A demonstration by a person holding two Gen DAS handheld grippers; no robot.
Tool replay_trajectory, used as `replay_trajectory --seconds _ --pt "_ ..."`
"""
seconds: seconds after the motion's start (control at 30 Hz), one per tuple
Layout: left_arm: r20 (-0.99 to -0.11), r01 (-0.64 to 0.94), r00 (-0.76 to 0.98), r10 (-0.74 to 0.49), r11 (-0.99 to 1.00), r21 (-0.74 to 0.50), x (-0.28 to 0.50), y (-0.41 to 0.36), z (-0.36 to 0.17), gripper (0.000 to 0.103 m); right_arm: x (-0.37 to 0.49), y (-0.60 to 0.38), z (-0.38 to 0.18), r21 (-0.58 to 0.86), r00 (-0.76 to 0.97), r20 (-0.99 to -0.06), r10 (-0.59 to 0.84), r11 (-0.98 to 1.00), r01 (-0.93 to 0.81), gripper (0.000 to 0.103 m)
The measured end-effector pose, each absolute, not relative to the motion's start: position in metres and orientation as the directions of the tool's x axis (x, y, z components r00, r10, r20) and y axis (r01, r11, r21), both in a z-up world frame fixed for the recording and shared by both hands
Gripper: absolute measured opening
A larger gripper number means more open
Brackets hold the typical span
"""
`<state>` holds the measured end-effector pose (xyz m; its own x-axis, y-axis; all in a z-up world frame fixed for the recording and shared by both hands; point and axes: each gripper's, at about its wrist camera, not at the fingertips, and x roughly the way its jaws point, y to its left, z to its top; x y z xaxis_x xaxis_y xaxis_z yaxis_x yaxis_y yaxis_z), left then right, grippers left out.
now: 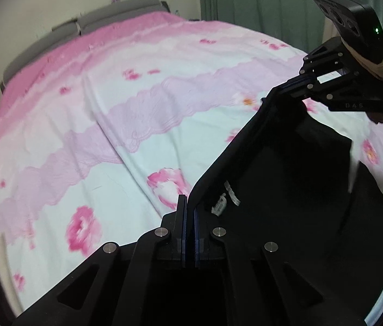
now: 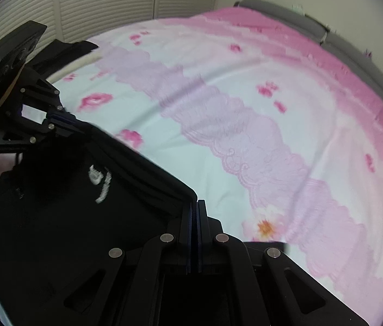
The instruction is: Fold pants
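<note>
Black pants (image 1: pixel 286 190) hang stretched between my two grippers above the bed, with a white label (image 1: pixel 231 194) showing inside the waist. My left gripper (image 1: pixel 189 203) is shut on one end of the waistband. My right gripper (image 2: pixel 194 206) is shut on the other end, and it shows in the left wrist view (image 1: pixel 278 92) at the upper right. The left gripper shows in the right wrist view (image 2: pixel 74 125) at the left. The pants (image 2: pixel 69 217) fill the lower left of the right wrist view, with white print (image 2: pixel 100 182) on them. Their legs hang out of sight.
A bed with a pink and white flowered sheet (image 1: pixel 110 135) lies under and beyond the pants. A grey headboard (image 1: pixel 115 13) runs along its far end. Green curtains (image 1: pixel 259 0) hang at the right, and louvred doors (image 2: pixel 96 0) stand at the left.
</note>
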<state>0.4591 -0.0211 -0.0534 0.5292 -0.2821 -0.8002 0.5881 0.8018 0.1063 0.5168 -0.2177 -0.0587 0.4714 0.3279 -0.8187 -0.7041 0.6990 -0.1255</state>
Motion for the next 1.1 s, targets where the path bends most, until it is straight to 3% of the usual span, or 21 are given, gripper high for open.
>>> replay_trajectory --seconds 0.2,0.43,0.73,1.1 --pt "-0.747 0.561 0.613 -0.258 0.808 0.182 0.365 -0.026 -0.026 0.006 0.427 -0.221 -0.018 -0.213 0.549 -0.772 0.320 0.685 -0.697 0.002" --pt "-0.706 0.528 0.659 -0.259 0.828 0.189 0.243 -0.028 -0.037 0.006 0.297 -0.227 -0.008 -0.293 0.634 -0.710 0.307 0.690 -0.662 0.002" --pt "-0.682 0.510 0.690 -0.242 0.831 0.221 0.149 -0.047 -0.094 0.006 0.161 -0.236 -0.080 -0.356 0.697 -0.679 0.230 0.727 -0.587 0.002" --pt "-0.726 0.504 0.645 -0.238 0.847 0.170 0.119 -0.044 -0.148 0.006 0.113 -0.239 -0.160 -0.213 0.635 -0.740 0.222 0.818 -0.534 0.002"
